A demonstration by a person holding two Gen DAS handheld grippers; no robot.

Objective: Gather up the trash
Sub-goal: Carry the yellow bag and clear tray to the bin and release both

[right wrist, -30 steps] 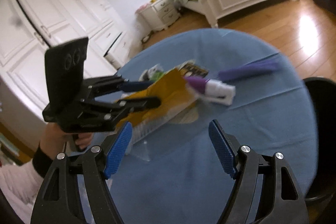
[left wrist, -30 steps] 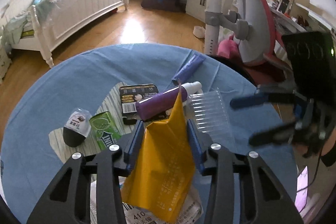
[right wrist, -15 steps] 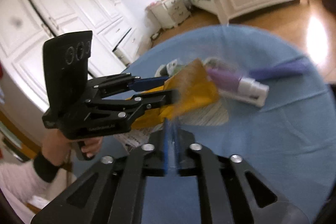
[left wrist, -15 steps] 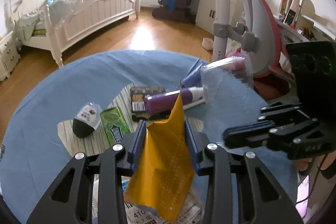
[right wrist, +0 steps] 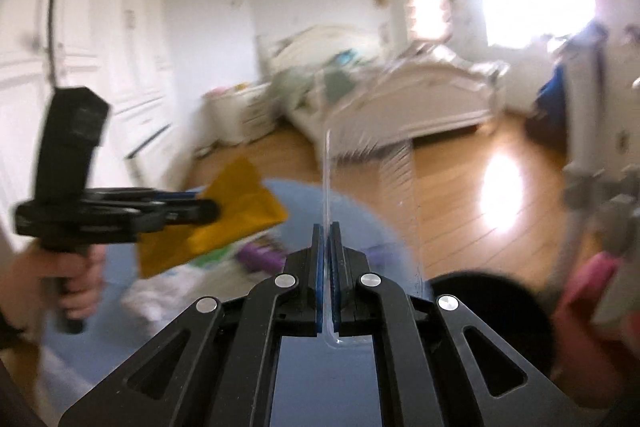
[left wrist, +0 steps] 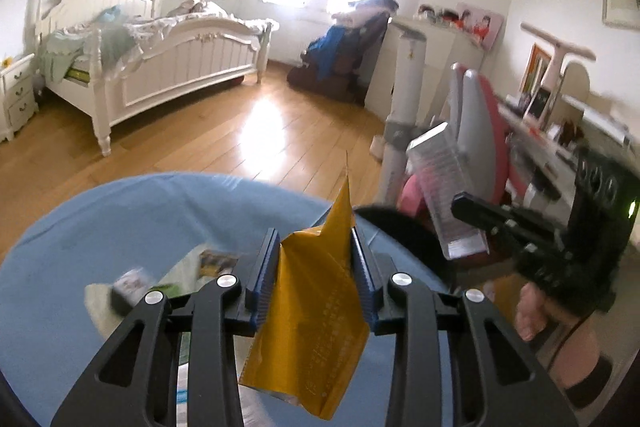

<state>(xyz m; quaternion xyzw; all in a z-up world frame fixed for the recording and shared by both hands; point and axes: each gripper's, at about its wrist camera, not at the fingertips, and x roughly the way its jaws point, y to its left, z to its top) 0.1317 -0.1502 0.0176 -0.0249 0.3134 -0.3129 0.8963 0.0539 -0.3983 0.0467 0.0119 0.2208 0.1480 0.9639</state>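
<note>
Now the left tool has its blue pads pressed on both sides of a yellow wrapper, whose torn point sticks up above the pads while its lower end hangs down between the black arms. Its jaws stand at a narrow gap, filled by the wrapper. In the right wrist view the same wrapper juts out from the left tool, which a hand holds by its grip, above the round blue surface.

The right tool is clamped tight on a clear plastic tray: a thin clear edge runs between its blue pads, and the ribbed body of the tray rises beyond them. In the left wrist view that tray hangs tilted in the air past the far right edge of the blue surface, pinched at its lower end by the right tool.

More trash lies on the surface, on a pale mat nearer than the left tool's tips: a small dark packet, a blurred green item and a small pot. A purple tube shows on the surface in the right wrist view, blurred. A black bin sits just beside the surface, below the tray. A white bed stands on the wooden floor well beyond the surface.
</note>
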